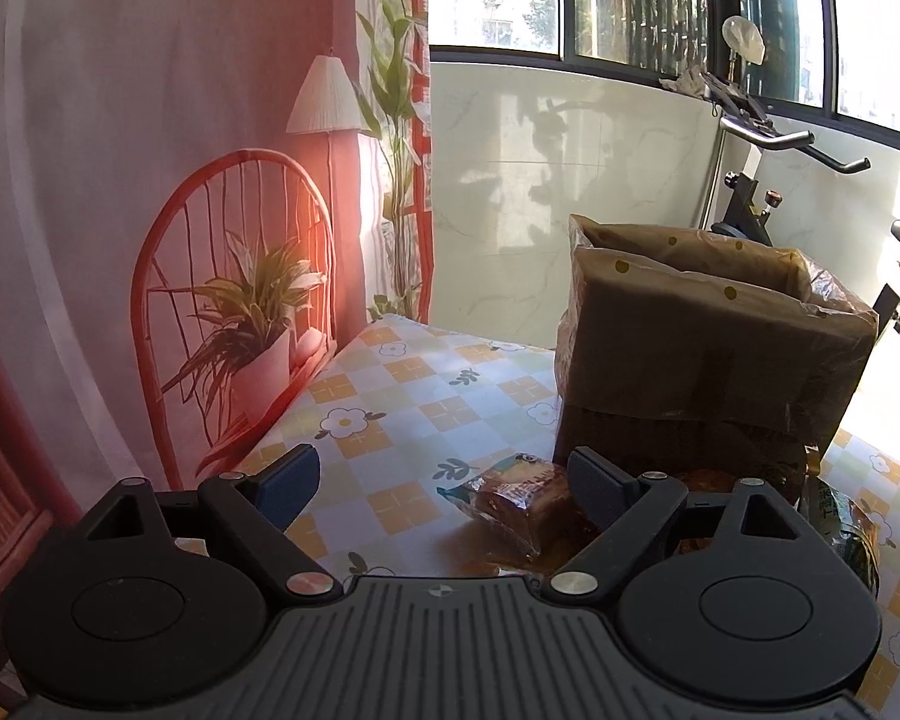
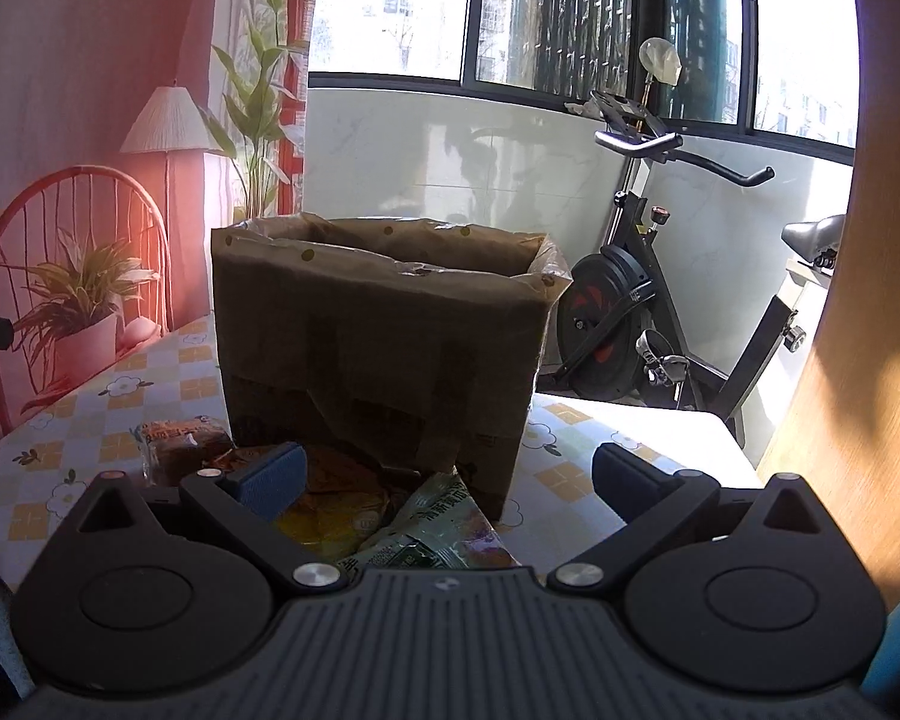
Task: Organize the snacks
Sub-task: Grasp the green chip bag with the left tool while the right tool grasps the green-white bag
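Observation:
A brown cardboard box (image 1: 708, 354) lined with a clear plastic bag stands open on the checkered table (image 1: 402, 396); it also shows in the right wrist view (image 2: 378, 348). A brown cake packet (image 1: 522, 504) lies in front of it, between the fingers of my open, empty left gripper (image 1: 444, 483). In the right wrist view the cake packet (image 2: 177, 438) lies left, with a yellow-orange packet (image 2: 330, 504) and a green packet (image 2: 438, 528) at the box's foot. My right gripper (image 2: 447, 477) is open and empty above them.
A backdrop printed with a red chair (image 1: 222, 312), a plant and a lamp hangs left of the table. An exercise bike (image 2: 648, 312) stands beyond the table's far edge under the window. A wooden panel (image 2: 840, 360) rises at the right.

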Tool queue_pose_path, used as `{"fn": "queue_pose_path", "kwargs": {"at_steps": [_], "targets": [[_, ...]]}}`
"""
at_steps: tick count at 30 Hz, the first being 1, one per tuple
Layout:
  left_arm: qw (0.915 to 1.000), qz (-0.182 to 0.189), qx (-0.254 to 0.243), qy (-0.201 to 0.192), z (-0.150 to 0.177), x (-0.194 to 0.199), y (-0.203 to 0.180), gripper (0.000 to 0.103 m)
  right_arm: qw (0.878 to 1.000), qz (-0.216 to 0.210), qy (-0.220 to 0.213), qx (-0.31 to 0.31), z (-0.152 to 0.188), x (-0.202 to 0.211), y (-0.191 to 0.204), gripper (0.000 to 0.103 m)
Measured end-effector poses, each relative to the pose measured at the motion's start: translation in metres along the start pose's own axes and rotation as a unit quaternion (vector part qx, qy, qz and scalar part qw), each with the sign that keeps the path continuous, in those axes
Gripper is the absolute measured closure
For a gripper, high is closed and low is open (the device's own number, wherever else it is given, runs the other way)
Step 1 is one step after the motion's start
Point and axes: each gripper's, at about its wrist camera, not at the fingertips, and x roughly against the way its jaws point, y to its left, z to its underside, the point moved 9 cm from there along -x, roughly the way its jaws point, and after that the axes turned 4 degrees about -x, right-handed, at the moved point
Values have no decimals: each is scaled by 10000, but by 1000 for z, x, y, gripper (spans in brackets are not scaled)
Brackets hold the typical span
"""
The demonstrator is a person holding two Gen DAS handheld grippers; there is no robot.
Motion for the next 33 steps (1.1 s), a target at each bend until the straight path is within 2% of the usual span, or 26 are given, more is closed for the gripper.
{"fn": "queue_pose_path", "kwargs": {"at_steps": [5,7,11,14,16,19,23,27,30,33], "targets": [[9995,153,-36,276,23,-25,-17,14,9954,-31,611,740,51,-32,-3,0],[9990,260,-8,375,31,-33,-24,15,9932,-94,726,903,65,-43,-2,0],[9967,476,192,636,45,-49,-32,16,9865,-176,685,1478,84,-61,9,0],[9951,490,223,833,51,-60,-34,18,9793,-318,570,1918,93,-70,23,0],[9947,457,214,901,55,-62,-36,19,9766,-258,522,2073,96,-79,26,0],[9934,499,222,1011,59,-64,-40,19,9783,-249,632,1957,103,-95,23,0],[9910,751,157,1092,66,-67,-55,19,9807,-201,727,1804,109,-108,17,0],[9852,1090,41,1323,80,-76,-78,19,9853,-225,647,1562,109,-107,13,16],[9792,1362,-51,1506,93,-82,-93,19,9892,-252,562,1332,107,-99,9,21],[9769,1453,-87,1565,101,-89,-100,18,9910,-264,497,1213,106,-91,7,23]]}}
